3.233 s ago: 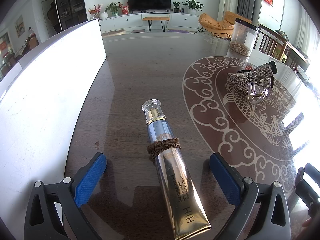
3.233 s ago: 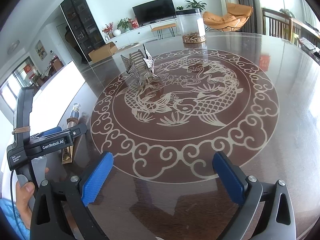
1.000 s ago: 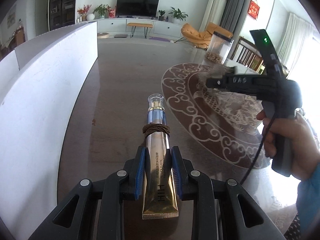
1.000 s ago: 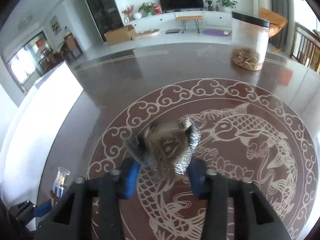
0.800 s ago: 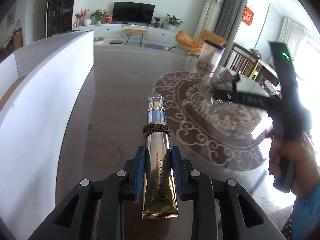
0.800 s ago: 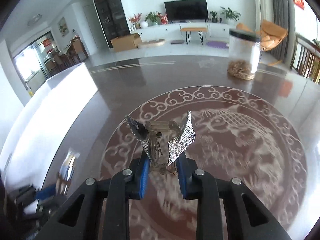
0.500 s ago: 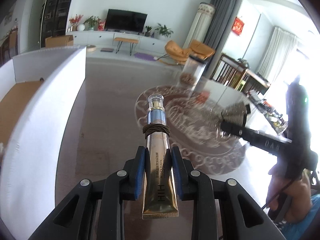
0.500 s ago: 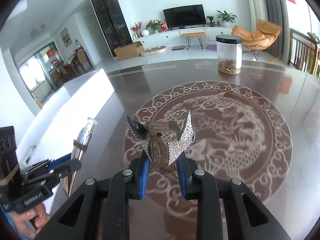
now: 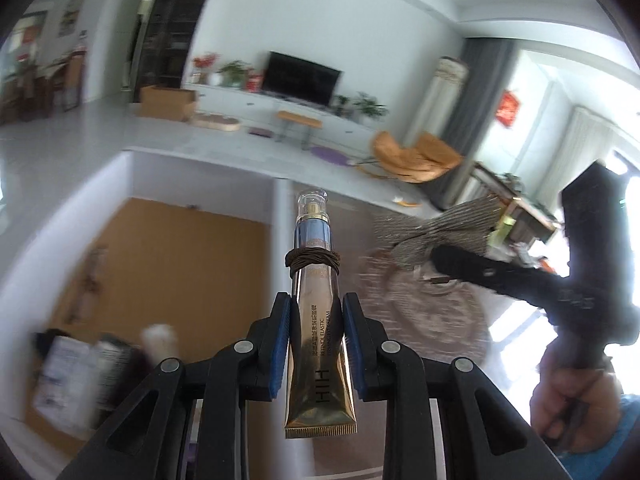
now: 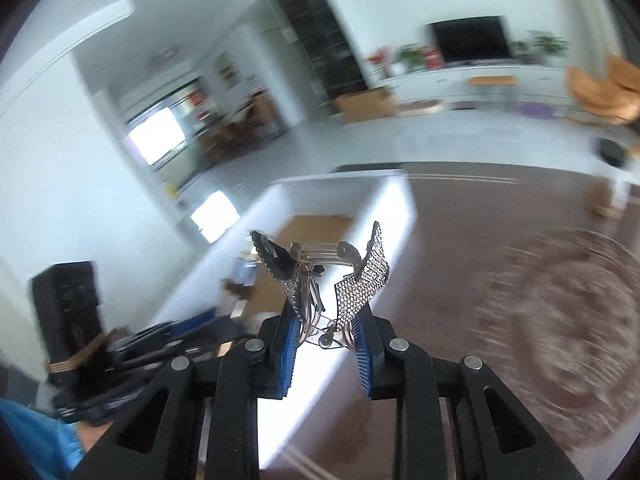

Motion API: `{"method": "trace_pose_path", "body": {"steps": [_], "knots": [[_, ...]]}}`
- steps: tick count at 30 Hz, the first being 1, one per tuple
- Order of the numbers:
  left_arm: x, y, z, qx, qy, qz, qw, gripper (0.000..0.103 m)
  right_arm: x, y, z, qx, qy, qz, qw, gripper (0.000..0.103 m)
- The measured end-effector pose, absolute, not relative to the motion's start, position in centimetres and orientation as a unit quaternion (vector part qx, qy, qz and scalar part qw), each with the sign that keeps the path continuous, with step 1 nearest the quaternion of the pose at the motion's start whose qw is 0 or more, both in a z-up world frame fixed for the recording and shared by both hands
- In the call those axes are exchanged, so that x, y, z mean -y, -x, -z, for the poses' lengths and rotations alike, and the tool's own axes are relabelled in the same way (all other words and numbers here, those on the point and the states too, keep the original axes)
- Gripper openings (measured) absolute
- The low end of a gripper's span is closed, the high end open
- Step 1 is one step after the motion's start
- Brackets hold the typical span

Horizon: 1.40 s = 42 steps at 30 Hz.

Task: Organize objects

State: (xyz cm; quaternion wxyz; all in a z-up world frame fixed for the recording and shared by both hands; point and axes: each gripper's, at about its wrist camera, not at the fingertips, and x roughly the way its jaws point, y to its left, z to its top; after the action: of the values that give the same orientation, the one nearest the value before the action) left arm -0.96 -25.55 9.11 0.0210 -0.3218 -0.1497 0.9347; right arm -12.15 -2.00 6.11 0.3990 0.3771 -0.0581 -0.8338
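Observation:
My left gripper [image 9: 316, 312] is shut on a gold cream tube [image 9: 318, 344] with a clear cap and a brown hair tie [image 9: 313, 259] wound round its neck. It holds the tube in the air above the right wall of a white storage box [image 9: 276, 216] with a brown floor. My right gripper [image 10: 326, 320] is shut on a rhinestone bow hair clip [image 10: 356, 280], lifted above the table beside the same box [image 10: 380, 200]. The bow [image 9: 440, 224] and the right gripper also show in the left wrist view, to the right of the tube.
Blurred packets and a small bottle [image 9: 92, 364] lie in the near part of the box. The dark round table with a fish inlay [image 10: 560, 320] spreads to the right. A clear jar [image 10: 610, 184] stands at its far side.
Both grippers have risen and swung left towards the white box, each carrying its object. The box's brown inside has come into view.

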Motion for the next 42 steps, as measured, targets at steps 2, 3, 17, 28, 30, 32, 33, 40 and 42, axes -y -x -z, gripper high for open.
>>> {"method": "trace_pose_path", "body": {"steps": [2,3,17,28,30,32,33,40,42], "knots": [[28.7,1.7,-8.1,0.133,0.343,-0.929,-0.028,0.026,6.0,12.5,-6.2,0.039,-0.387,0.822,0.417,0.026],[29.7,2.2,-7.6,0.128,0.356,-0.925,-0.040,0.026,8.5,12.9,-5.9,0.020,-0.395,0.817,0.420,0.026],[34.1,2.8,-4.5,0.120,0.406,-0.891,-0.165,0.085,18.1,15.0,-0.1,-0.056,-0.491,0.775,0.393,0.058],[32.9,-0.2,-9.1,0.107,0.374,-0.886,-0.253,0.103,15.6,13.9,-7.1,-0.075,-0.430,0.821,0.368,0.081],[32.4,-0.2,-9.1,0.098,0.379,-0.885,-0.251,0.103,15.5,13.6,-7.2,-0.089,-0.432,0.821,0.361,0.082],[32.3,-0.2,-8.9,0.090,0.391,-0.878,-0.262,0.103,15.4,13.3,-7.1,-0.103,-0.435,0.821,0.356,0.082],[32.3,-0.1,-8.8,0.090,0.393,-0.876,-0.265,0.103,15.5,13.1,-7.0,-0.114,-0.436,0.820,0.352,0.082],[32.6,-0.7,-8.9,0.093,0.391,-0.871,-0.284,0.103,15.6,12.9,-5.6,-0.122,-0.449,0.815,0.345,0.082],[32.6,-0.9,-9.0,0.088,0.387,-0.871,-0.289,0.103,15.6,12.8,-5.5,-0.124,-0.451,0.814,0.345,0.082]]}}
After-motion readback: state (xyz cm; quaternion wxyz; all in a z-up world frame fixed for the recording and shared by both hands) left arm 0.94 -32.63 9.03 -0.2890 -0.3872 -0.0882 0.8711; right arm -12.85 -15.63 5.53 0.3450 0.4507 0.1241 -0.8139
